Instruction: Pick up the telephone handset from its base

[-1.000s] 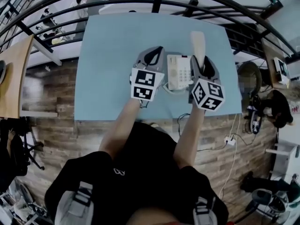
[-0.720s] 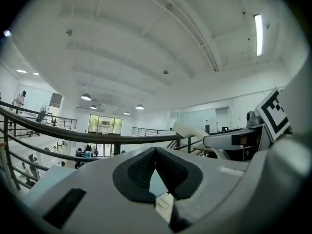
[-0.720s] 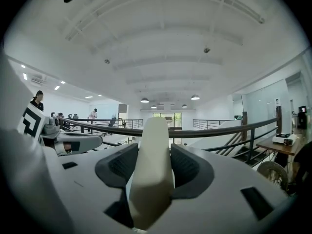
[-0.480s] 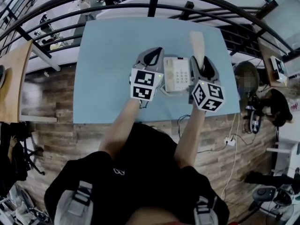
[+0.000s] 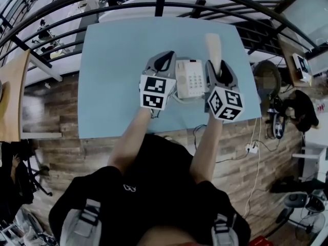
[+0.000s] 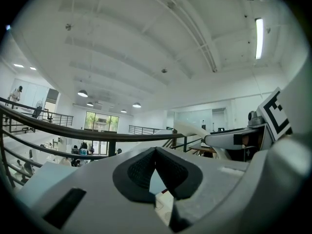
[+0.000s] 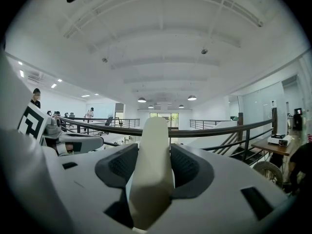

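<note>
- While I looked down through the head view, I counted two pairs of tongs over one pale blue worktop [image 5: 118, 70]. The left tongs [image 5: 165, 60] and the right tongs [image 5: 219, 68] flanked a single telephone base [image 5: 183, 81].
- One cream-white handset [image 5: 213, 47] was clamped in the right tongs. The right gripper view showed them closed on its two sides, with its far end jutting ahead past the tips.
- That handset sat just to the right of the base and off it, above the worktop.
- The left tongs were closed with their tips touching and gripped nothing. In the left gripper view only a small wedge-shaped gap showed beneath the meeting tips.
- Two marker cubes rode on the tongs, the left cube [image 5: 154, 91] and the right cube [image 5: 225, 103], each showing black-and-white square patterns.
- One keypad [image 5: 196, 78] showed on the base, and its print was too small for me to read.
</note>
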`<move>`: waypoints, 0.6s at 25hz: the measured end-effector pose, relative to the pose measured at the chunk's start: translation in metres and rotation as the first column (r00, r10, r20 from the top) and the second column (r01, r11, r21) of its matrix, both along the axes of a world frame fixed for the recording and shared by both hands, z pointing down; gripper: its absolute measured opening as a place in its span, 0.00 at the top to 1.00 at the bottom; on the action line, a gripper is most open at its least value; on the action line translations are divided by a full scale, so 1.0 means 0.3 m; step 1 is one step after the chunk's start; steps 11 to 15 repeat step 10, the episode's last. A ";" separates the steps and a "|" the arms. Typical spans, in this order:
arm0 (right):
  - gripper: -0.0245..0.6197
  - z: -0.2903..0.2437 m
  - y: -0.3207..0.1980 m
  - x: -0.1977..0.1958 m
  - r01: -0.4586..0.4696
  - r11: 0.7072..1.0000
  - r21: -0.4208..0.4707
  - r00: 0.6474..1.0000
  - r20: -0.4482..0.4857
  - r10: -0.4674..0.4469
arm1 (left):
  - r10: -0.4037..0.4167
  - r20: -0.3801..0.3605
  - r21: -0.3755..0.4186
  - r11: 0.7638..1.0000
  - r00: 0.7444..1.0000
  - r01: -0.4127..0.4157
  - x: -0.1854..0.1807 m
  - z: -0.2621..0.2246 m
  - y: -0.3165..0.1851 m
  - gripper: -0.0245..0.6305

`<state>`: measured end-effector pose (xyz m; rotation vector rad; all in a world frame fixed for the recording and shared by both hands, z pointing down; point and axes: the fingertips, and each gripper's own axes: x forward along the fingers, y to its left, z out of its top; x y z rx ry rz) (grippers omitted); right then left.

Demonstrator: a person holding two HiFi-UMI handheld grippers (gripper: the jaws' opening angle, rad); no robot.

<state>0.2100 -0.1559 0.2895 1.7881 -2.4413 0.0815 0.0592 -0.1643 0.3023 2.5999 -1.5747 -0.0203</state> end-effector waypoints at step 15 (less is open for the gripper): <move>0.65 0.005 -0.006 0.017 -0.015 1.000 0.005 1.000 0.002 0.015 | 0.013 -0.003 -0.007 1.000 1.000 -0.013 0.011 0.013 -0.016 0.96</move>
